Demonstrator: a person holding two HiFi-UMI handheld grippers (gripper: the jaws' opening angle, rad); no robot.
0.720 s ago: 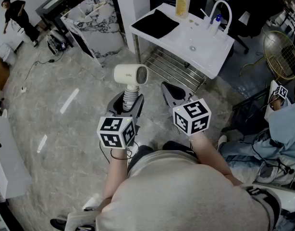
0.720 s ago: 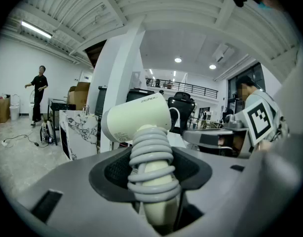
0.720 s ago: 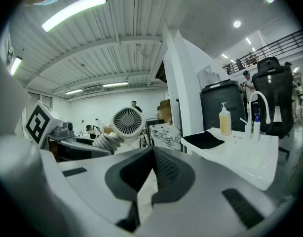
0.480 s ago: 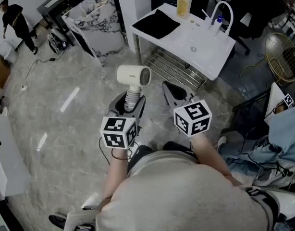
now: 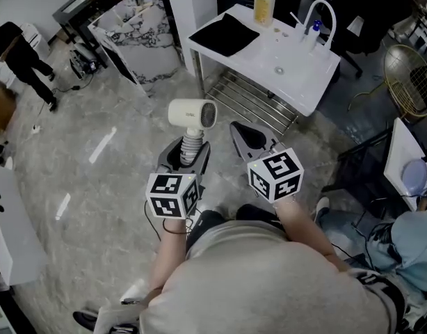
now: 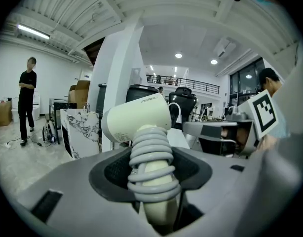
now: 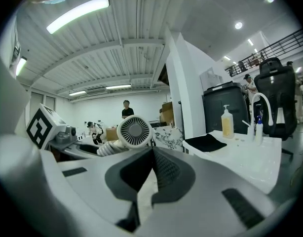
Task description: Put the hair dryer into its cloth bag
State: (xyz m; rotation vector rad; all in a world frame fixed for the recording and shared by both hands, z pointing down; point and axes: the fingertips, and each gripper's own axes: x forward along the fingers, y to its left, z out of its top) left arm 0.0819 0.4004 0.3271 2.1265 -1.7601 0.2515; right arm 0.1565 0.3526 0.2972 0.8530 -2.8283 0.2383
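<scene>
left claw (image 5: pixel 183 157) clamped on the hair dryer (image 5: pixel 191 114) by its cord-wrapped handle, head upright above the jaws; right claw (image 5: pixel 240 131) closed on nothing, just beside; black cloth (image 5: pixel 225 33), likely the bag, lies well ahead: hold firm, carry steady, use right claw to open the bag mouth.

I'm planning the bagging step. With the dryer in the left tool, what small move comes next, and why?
Probably reach the right tool toward the black cloth bag on the white table. That tool is shut and empty, the bag lies flat and untouched, and the left tool grips the hair dryer by its cord-wrapped handle.
</scene>
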